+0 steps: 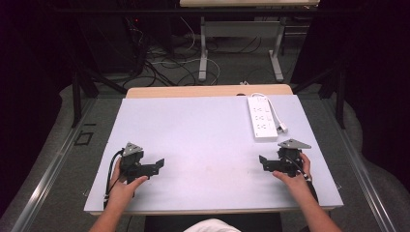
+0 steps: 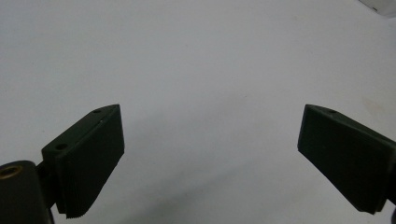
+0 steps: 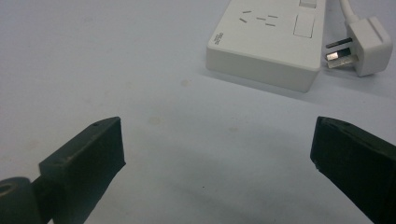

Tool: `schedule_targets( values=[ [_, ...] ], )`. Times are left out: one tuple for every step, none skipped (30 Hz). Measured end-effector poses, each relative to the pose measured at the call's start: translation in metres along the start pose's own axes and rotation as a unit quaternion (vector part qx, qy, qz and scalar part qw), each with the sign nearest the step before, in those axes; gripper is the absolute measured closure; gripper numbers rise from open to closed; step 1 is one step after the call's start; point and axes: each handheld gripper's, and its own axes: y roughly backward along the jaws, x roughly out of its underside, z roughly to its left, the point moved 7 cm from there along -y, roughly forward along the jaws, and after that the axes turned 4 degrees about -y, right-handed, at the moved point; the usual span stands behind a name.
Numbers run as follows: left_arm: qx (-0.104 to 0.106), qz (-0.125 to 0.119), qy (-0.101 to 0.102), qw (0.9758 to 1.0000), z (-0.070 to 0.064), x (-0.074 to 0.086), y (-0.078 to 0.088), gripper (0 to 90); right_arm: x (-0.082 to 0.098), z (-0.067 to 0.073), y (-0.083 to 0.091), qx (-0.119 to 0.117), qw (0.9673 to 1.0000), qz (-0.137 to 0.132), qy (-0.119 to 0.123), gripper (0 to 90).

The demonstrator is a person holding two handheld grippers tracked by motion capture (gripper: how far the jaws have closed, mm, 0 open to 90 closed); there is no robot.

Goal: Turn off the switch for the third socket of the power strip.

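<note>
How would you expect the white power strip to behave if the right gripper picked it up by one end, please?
The power strip looks like a rigid plastic box, so it should stay stiff. Its smooth, glossy sides may slip between the right gripper pads. The attached cable and plug would probably dangle and drag, tugging the strip sideways.

The power strip (image 3: 268, 44) is cut off by the top edge in the right gripper view, so its far sockets are lost; its plug (image 3: 366, 39) is seen whole, but the cable is cropped. In the left gripper view, a white corner (image 2: 385, 7) is clipped beyond identification.
</note>
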Motion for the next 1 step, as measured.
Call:
schedule_targets(
  values=[
    [0.0, -0.001, -0.001, 1.0, 0.0, 0.0, 0.0001, 7.0, -0.0004, 0.0003, 0.0005, 0.001, 1.0, -0.001, 0.001, 2.4]
  ],
)
